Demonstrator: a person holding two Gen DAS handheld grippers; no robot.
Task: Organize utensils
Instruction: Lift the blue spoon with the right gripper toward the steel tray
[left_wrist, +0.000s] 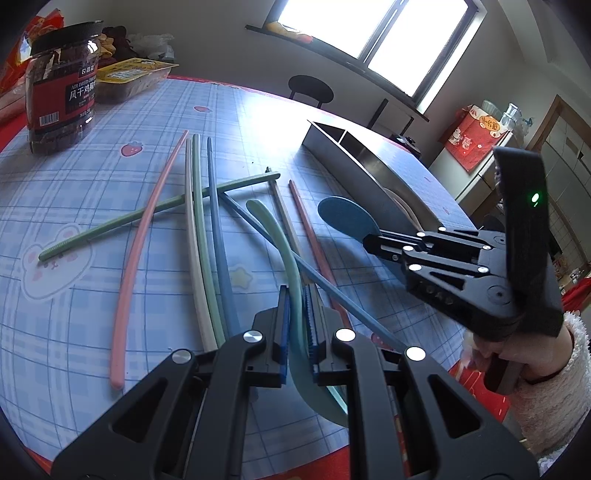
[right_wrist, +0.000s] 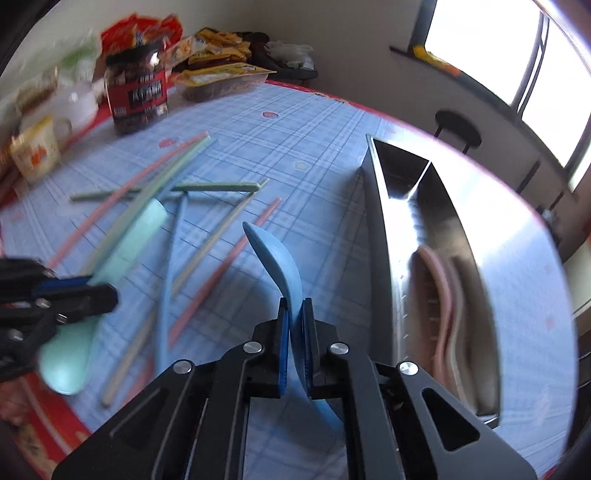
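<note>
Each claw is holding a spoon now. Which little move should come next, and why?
Probably carry the blue spoon, clamped in the right gripper, over the metal tray beside it, where pink and beige spoons already lie. The left gripper can wait with its mint spoon.

Checked table (left_wrist: 92, 192) bears chopsticks (left_wrist: 199, 236), jar (left_wrist: 62, 88) (metal organizer (left_wrist: 354, 162) too)

At the far left of your table stands a clear jar (left_wrist: 62, 88) with a black lid and red label, holding dark contents. Just beside it lies a yellow-topped food tray (left_wrist: 129, 79). A round black stool (left_wrist: 311, 88) stands beyond the plaid tablecloth (left_wrist: 74, 206), below the bright window (left_wrist: 373, 33).
</note>
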